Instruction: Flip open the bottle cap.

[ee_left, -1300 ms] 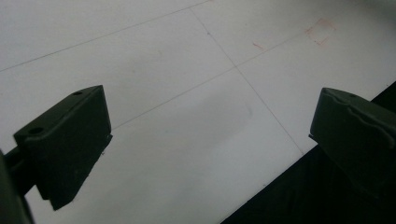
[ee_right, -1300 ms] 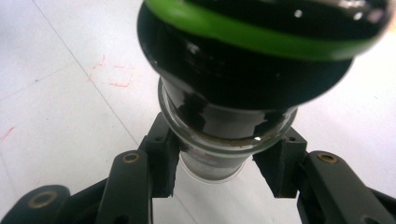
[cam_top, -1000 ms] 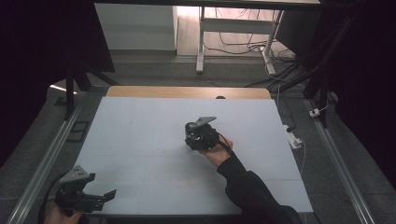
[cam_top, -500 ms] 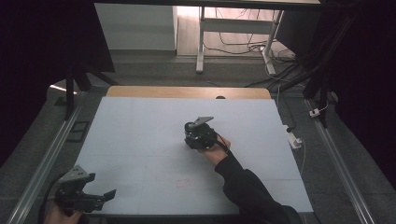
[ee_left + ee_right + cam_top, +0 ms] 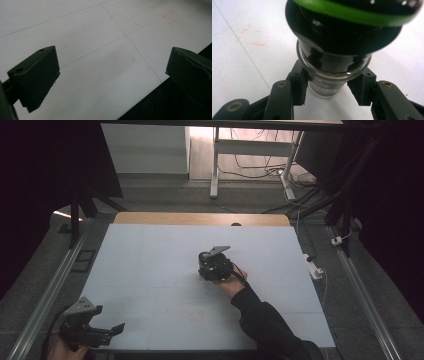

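Note:
A glass bottle (image 5: 329, 72) with a black cap and a green ring (image 5: 352, 17) stands on the white table in the right gripper view. It rises close in front of the camera. My right gripper (image 5: 329, 93) is shut on the bottle's glass neck, one pad (image 5: 298, 86) on each side. From above, the right gripper (image 5: 214, 266) sits near the table's middle with a hand behind it and covers the bottle. My left gripper (image 5: 111, 332) hovers at the near left corner. Its jaws (image 5: 112, 75) stand wide open with nothing between them.
The table (image 5: 150, 255) has a white mat with thin seam lines and faint red pen marks (image 5: 171, 17). A wooden strip (image 5: 200, 218) runs along its far edge. Metal rails flank both sides, and a white power strip (image 5: 314, 269) lies off the right edge.

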The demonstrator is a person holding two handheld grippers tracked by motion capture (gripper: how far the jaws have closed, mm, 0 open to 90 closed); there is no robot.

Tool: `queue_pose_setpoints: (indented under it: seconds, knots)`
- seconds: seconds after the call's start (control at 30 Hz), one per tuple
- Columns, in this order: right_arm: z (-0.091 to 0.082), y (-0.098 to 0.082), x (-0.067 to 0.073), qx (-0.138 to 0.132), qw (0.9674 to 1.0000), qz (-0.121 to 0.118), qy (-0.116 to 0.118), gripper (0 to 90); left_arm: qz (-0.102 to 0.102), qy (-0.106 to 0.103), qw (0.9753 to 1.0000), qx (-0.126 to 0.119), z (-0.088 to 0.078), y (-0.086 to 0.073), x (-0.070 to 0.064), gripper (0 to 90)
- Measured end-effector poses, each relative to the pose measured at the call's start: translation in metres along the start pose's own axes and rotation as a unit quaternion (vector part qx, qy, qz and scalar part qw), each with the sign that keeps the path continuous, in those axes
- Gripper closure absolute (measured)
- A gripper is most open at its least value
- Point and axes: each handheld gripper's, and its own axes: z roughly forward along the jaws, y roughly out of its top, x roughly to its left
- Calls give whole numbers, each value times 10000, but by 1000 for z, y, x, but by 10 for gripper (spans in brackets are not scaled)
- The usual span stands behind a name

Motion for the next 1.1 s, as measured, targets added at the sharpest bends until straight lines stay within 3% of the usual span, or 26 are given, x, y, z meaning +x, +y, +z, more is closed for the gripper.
queue_pose_setpoints:
  seconds: [0.2,0.37,1.1]
  knots:
    - [0,-1,0,-29,10000,21,22,523,-19,9,10000,-32,0,0,1,0]
    - [0,-1,-1,-31,10000,6,22,523,107,68,9999,-93,0,2,-1,0]
    - [1,-2,-1,-70,10000,-4,49,523,644,-186,9973,-294,16,19,-4,0]
